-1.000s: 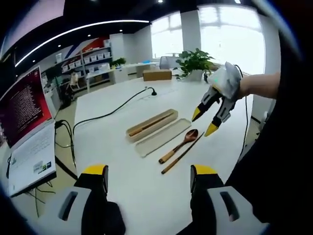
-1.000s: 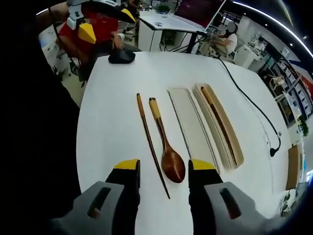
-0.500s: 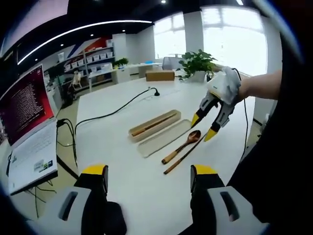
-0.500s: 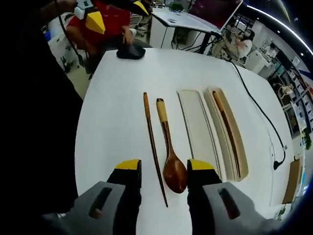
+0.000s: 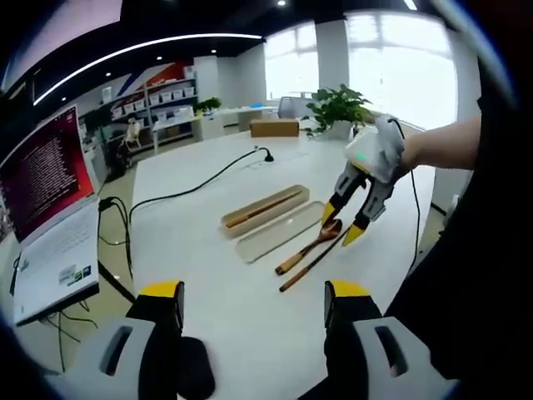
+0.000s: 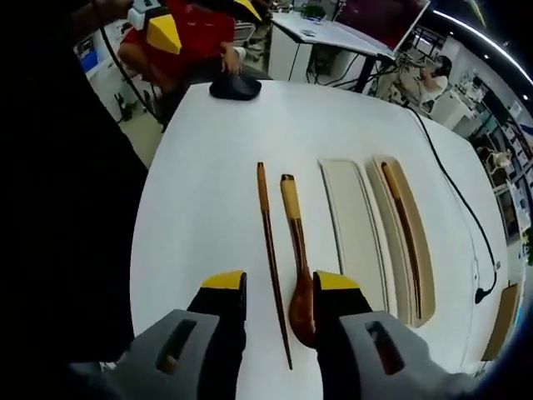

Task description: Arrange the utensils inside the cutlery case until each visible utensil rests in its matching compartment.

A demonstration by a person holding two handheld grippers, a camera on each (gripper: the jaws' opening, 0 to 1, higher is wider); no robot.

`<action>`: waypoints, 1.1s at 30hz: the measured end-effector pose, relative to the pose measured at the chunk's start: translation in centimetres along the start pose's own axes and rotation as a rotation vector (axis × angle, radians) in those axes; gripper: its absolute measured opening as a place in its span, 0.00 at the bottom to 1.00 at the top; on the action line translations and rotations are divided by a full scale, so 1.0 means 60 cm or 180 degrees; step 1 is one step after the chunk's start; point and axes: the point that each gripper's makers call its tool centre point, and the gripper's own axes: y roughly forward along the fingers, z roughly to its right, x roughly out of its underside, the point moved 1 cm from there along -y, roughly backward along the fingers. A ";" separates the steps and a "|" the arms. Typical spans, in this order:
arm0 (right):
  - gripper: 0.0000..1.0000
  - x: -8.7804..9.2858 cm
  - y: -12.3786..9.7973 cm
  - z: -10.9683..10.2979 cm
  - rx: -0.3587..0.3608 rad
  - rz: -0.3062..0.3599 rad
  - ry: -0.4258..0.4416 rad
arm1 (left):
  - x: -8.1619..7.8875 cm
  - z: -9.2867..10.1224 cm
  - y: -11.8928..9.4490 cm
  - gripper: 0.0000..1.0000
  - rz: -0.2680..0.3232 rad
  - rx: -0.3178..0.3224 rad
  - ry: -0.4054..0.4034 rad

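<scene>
On the white table [image 6: 200, 183] the case [image 6: 406, 237] lies open with one chopstick [image 6: 400, 223] inside, its lid [image 6: 354, 229] just beside it. The spoon [image 6: 296, 250] and a second chopstick [image 6: 272, 250] lie side by side next to the lid, toward the table's edge. The right tool [image 6: 271, 287] hangs low with jaws apart over the spoon's bowl and the chopstick's tip, gripping nothing. The left tool [image 5: 250, 293] is open and empty, well back. A mouse [image 6: 235, 87] sits near the far edge.
</scene>
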 end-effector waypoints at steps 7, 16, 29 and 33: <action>0.23 -0.007 0.016 -0.007 -0.0153 0.0010 -0.0014 | 0.008 -0.005 -0.006 0.70 -0.0012 -0.0018 -0.0021; 0.21 -0.008 0.029 -0.010 -0.0240 -0.0044 -0.0069 | 0.009 -0.010 -0.006 0.72 0.0007 -0.0043 -0.0021; 0.15 -0.015 0.045 -0.019 -0.0405 -0.0075 -0.0107 | 0.015 -0.008 -0.009 0.71 -0.0009 -0.0025 -0.0035; 0.15 -0.018 0.051 -0.019 -0.0431 -0.0098 -0.0109 | 0.012 -0.006 -0.009 0.70 0.0003 -0.0022 -0.0038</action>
